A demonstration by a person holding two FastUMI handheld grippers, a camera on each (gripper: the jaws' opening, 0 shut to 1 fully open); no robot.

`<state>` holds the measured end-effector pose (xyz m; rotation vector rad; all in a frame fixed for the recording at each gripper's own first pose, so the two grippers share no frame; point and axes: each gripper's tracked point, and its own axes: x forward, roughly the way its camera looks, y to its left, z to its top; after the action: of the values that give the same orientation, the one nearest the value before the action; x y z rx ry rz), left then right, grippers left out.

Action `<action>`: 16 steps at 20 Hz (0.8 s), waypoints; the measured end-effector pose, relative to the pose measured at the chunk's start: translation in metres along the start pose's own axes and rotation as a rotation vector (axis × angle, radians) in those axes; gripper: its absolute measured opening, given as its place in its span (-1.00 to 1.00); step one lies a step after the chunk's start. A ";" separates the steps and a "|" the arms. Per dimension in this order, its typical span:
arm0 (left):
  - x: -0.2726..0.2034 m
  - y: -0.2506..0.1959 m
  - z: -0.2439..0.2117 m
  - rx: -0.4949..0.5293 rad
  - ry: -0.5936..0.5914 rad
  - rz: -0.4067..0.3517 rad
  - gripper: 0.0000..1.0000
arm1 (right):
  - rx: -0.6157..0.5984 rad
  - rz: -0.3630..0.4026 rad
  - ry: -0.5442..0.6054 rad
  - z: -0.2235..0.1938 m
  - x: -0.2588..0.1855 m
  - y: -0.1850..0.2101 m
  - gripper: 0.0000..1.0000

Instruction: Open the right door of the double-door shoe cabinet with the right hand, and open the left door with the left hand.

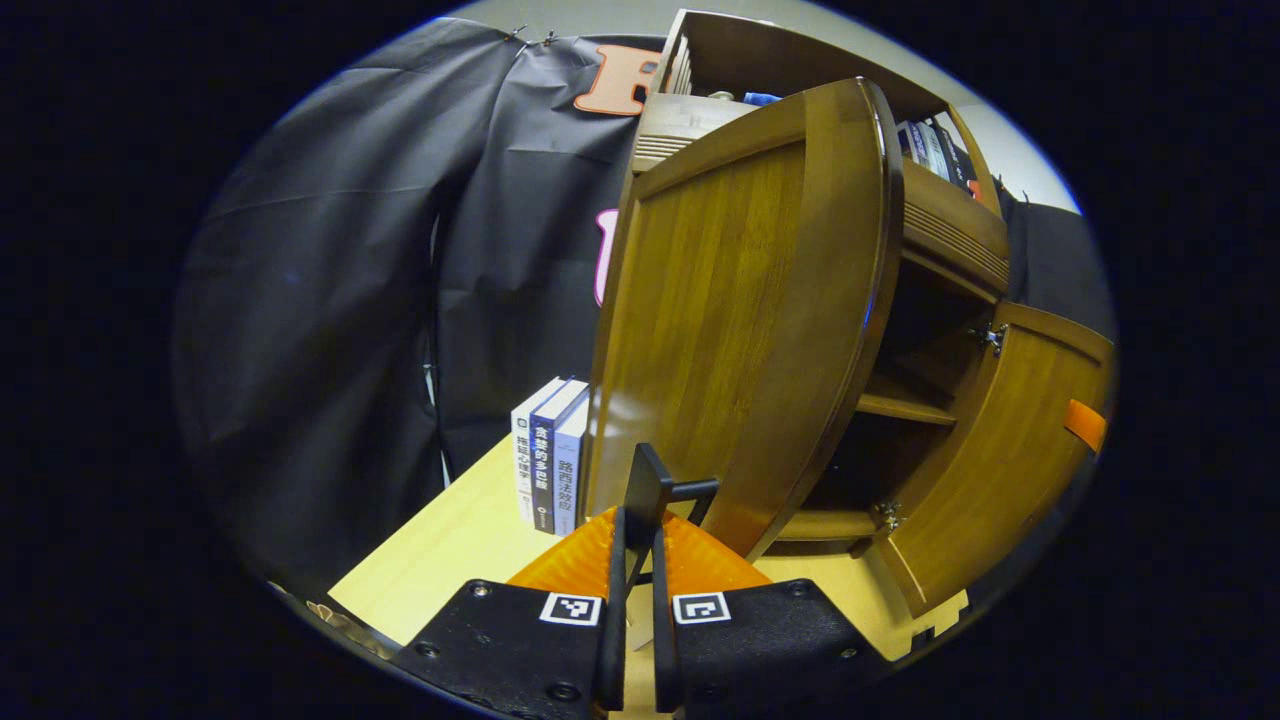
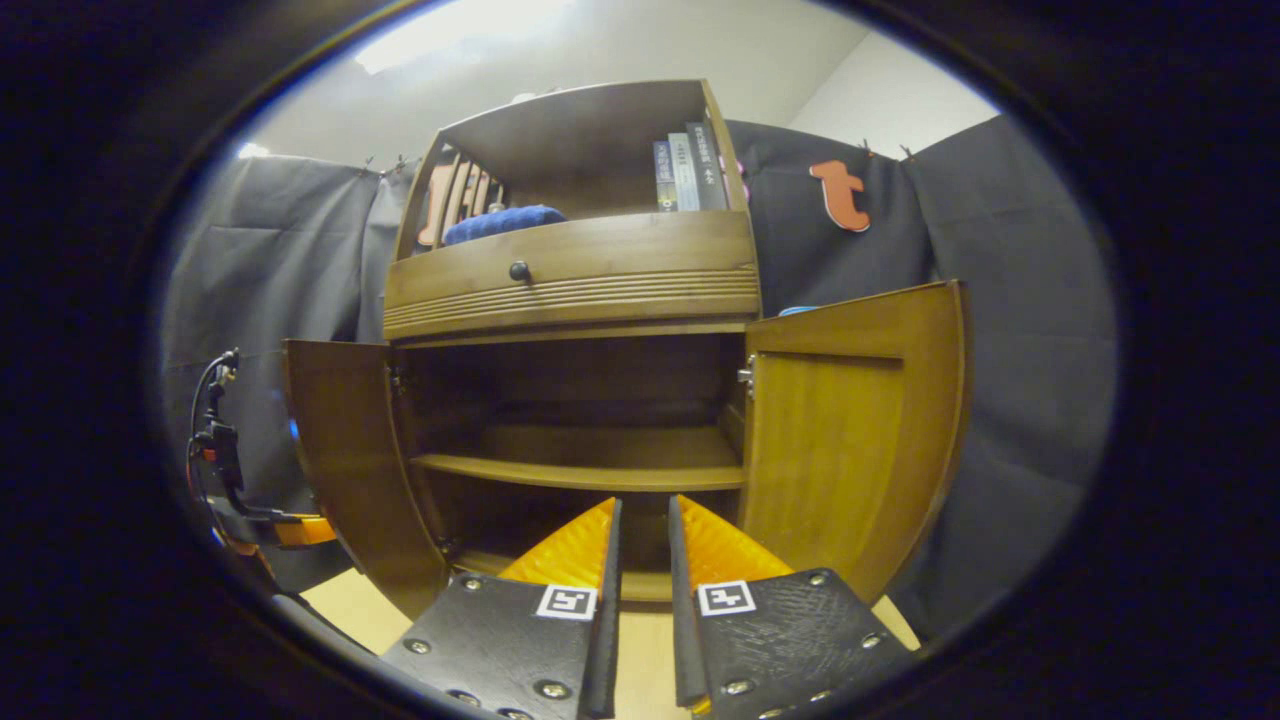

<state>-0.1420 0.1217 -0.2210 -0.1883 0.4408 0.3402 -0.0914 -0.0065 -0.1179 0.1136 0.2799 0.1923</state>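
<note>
The wooden shoe cabinet (image 2: 570,285) stands on a light table with both doors swung out. In the left gripper view the left door (image 1: 740,330) rises just ahead, seen from its outer face. My left gripper (image 1: 640,520) is shut on that door's dark handle (image 1: 668,488). Further right is the right door (image 1: 1010,460), wide open. In the right gripper view the left door (image 2: 345,450) and right door (image 2: 850,450) flank the dark shelves. My right gripper (image 2: 645,510) hangs in front of the opening, its fingers shut to a narrow gap with nothing between them. The left gripper (image 2: 235,500) shows beside the left door.
Three upright books (image 1: 550,460) stand on the table (image 1: 450,550) left of the cabinet, close to the open left door. A drawer with a dark knob (image 2: 518,270) sits above the doors. Books and a blue cloth (image 2: 505,222) lie on the top shelf.
</note>
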 end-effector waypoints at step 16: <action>-0.021 0.052 0.018 0.004 -0.055 0.149 -0.89 | 0.006 0.160 0.037 -0.017 0.051 0.057 -0.55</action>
<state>-0.1719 0.1685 -0.2007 -0.1424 0.4022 0.4895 -0.0581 0.0613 -0.1398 0.1388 0.3081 0.3528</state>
